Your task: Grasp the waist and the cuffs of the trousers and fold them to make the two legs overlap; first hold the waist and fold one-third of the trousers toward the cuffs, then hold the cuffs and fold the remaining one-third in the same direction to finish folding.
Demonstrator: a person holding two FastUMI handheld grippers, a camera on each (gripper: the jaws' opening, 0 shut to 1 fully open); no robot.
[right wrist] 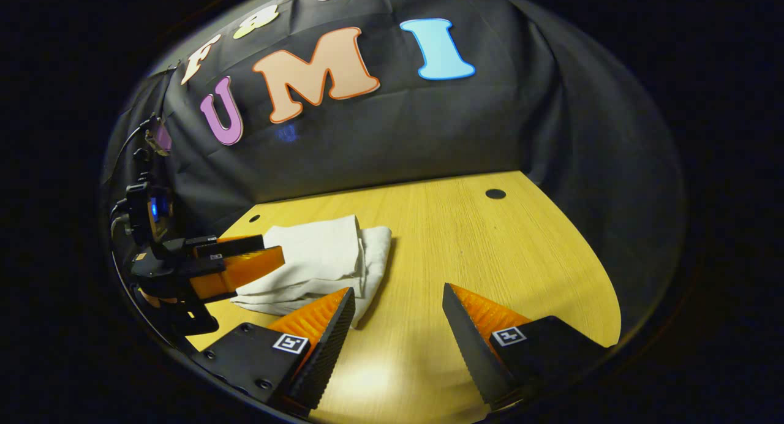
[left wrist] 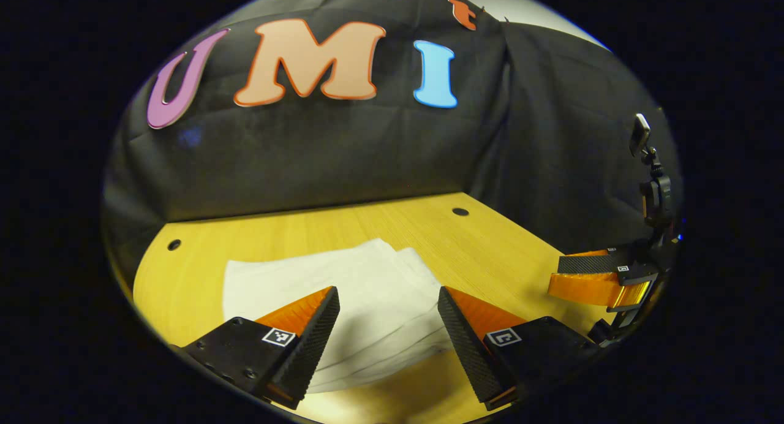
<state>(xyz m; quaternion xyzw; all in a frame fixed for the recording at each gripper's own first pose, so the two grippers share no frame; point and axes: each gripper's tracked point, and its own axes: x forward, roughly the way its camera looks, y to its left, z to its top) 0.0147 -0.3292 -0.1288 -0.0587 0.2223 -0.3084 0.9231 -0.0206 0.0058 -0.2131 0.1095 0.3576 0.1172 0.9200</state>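
White trousers (left wrist: 361,301), folded into a compact layered bundle, are seen lying on the wooden table (left wrist: 490,252) in the booth, toward the table's back edge and nearer its left side, close to the small hole (left wrist: 174,245) at the back left corner. In the left gripper view, the left tool (left wrist: 388,298) is held above the near end of the bundle with its jaws spread wide, nothing being gripped between them; the cloth is seen through the gap, with stacked folded edges showing along its near side. The right tool (left wrist: 603,277) is caught at the right margin of that view, over the table's right part, well apart from the trousers. In the right gripper view, the right tool (right wrist: 398,301) is likewise held open and empty over bare wood, the bundle (right wrist: 318,258) lying just beyond its left finger (right wrist: 324,326). The left tool (right wrist: 245,261) is seen there from the side, beside the far left end of the trousers; whether the cloth is touched cannot be told. A second hole (right wrist: 495,193) is visible near the table's back right corner.
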